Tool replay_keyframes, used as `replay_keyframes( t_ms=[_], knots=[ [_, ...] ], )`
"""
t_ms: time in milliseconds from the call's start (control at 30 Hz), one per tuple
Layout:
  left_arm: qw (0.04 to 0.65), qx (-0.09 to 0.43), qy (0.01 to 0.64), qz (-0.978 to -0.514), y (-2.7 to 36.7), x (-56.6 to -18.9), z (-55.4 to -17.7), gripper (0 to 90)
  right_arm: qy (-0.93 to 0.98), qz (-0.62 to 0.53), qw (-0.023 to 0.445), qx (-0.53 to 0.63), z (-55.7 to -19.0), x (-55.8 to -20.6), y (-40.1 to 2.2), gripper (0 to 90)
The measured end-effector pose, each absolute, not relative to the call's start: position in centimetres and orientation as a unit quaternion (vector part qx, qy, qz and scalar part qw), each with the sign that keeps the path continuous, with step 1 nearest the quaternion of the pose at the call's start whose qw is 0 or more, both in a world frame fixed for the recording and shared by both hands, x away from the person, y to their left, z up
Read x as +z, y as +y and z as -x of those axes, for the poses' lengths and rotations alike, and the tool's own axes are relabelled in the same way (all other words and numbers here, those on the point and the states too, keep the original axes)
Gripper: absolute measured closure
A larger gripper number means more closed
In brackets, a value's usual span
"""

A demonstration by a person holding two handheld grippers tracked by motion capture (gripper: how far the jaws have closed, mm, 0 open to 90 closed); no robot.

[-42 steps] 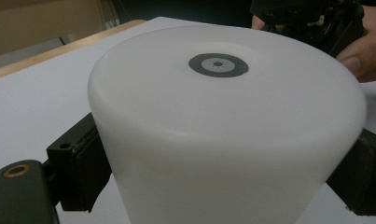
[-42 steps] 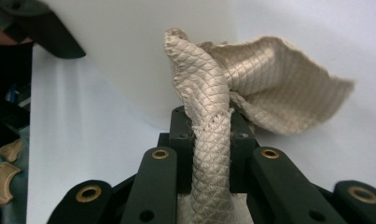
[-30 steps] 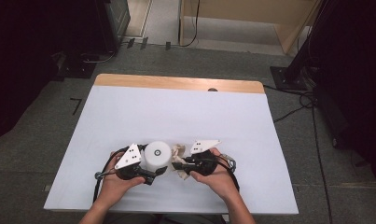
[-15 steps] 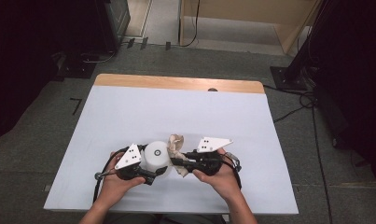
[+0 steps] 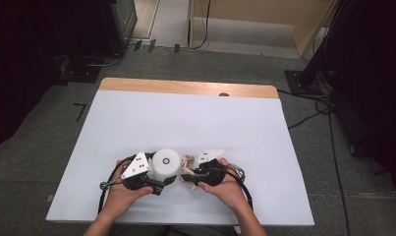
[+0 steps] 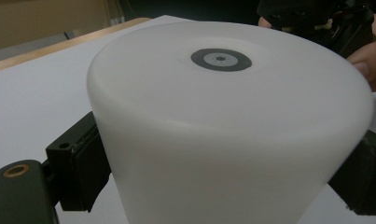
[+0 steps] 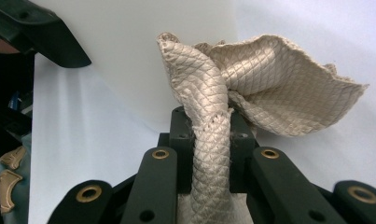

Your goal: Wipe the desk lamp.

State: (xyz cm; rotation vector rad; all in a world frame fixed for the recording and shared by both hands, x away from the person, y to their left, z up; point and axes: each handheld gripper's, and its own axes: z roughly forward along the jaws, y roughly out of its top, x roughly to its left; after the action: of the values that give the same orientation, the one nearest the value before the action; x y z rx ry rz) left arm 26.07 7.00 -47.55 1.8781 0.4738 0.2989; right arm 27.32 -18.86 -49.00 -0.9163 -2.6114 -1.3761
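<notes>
High view first — I've got the white-covered bench (image 5: 136,123) under me, both of my forearms coming in from the near edge, and everything gathered close to that edge. My left hand-held gripper (image 5: 162,181) sits at the left of the pair, its grey three-cornered plate tipped up, and it is clamped around the white, smooth plastic cylinder (image 5: 166,164), which stands upright on the bench with a small dark ring mark at the centre of its top face.

Left gripper view confirms it — the white cylinder (image 6: 232,126) looms large, one black jaw pressed to its left flank and the other to its right flank low down, so that hand-held gripper is grasping the cylinder's wall from both sides. The grey-and-black ring mark (image 6: 220,59) sits on the top face, and behind the cylinder I catch my other hand and its black gripper body.

Over to my right hand-held gripper (image 5: 186,178), just beside the cylinder on its right in the high view. It is clenched on a beige, diamond-quilted piece of cloth (image 5: 188,161), which pokes up between the two grippers. Right gripper view shows the grip plainly: the cloth (image 7: 251,88) is pinched into a tight rope between the two black jaws, then fans out above them in a loose, ragged-edged fold. The cylinder's white wall (image 7: 129,56) rises right behind the cloth, very near it — whether they touch I cannot tell.
</notes>
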Motion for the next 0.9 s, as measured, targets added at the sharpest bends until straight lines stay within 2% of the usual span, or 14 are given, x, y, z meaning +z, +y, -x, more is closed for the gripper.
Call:
replay_keyframes(
  t_ms=[267,567,733,900],
  knots=[
    [0.558,0.126,0.201,-0.795,7.0,-47.6,-26.1,8.2,-0.819,0.282,0.014,-0.498,-26.8,-46.4,-19.6,77.7],
    [0.56,0.126,0.202,-0.794,7.0,-47.6,-26.1,8.2,-0.785,0.256,-0.031,-0.564,-25.6,-42.7,-20.2,77.7],
    [0.559,0.126,0.201,-0.794,7.0,-47.6,-26.1,8.2,-0.781,0.265,-0.022,-0.565,-25.9,-43.2,-20.2,77.6],
    [0.56,0.126,0.201,-0.794,7.0,-47.6,-26.1,8.1,-0.798,0.28,-0.002,-0.533,-26.7,-45.6,-19.9,77.5]
  ],
)
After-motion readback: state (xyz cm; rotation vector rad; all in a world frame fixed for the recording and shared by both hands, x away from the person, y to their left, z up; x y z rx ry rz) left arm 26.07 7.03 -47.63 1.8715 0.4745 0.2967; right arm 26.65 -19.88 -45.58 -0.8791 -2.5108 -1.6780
